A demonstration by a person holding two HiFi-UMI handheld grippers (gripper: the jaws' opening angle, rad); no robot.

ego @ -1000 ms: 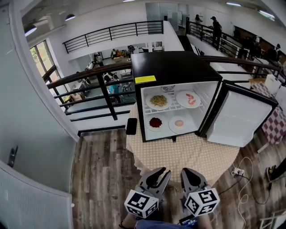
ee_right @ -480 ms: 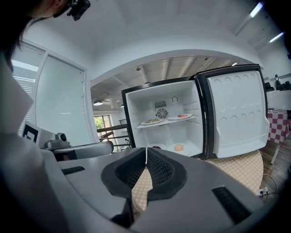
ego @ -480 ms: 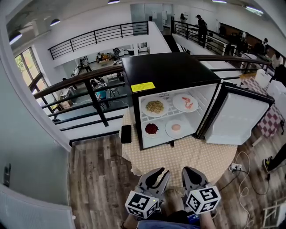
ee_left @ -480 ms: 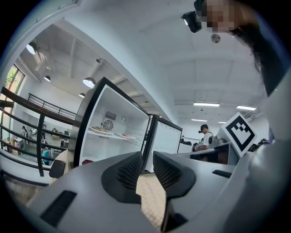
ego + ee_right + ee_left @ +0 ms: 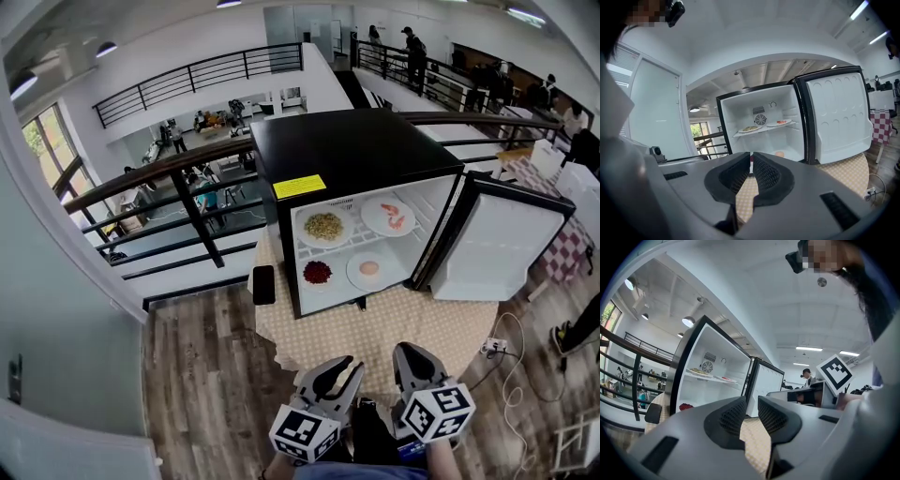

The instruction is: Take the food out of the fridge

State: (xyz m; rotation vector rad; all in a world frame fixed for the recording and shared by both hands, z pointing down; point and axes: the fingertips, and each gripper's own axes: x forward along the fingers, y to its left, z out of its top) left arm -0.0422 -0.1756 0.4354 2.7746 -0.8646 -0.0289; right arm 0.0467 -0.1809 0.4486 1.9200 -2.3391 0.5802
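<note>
– On the desk [image 5: 394, 330] ahead, what have you got?

– I've got the black fridge [image 5: 356, 145] standing on the dotted cloth, its door [image 5: 502, 248] swung wide to my right. All the food sits inside. On the upper shelf I see a plate of noodles [image 5: 323, 226] at the left and a plate with pink-red pieces [image 5: 389, 217] at the right. On the fridge floor below them, a plate of dark red food [image 5: 318, 272] lies at the left and a plate with one pale pink piece [image 5: 368, 269] at the right.

– And your grippers?

– Both sit low in the head view, by the desk's near edge, well apart from the fridge and pointing toward it. My left gripper [image 5: 339, 364] has its jaws a little apart, with nothing between them. My right gripper [image 5: 410, 352] has its jaws together, and it's empty too.

– Anything else around?

– A dark phone [image 5: 263, 284] sits at the desk's left edge, just beside the fridge's front left corner. A white socket strip [image 5: 497, 358] with its cable lies on the wooden floor [image 5: 206, 375] off to my right.
</note>
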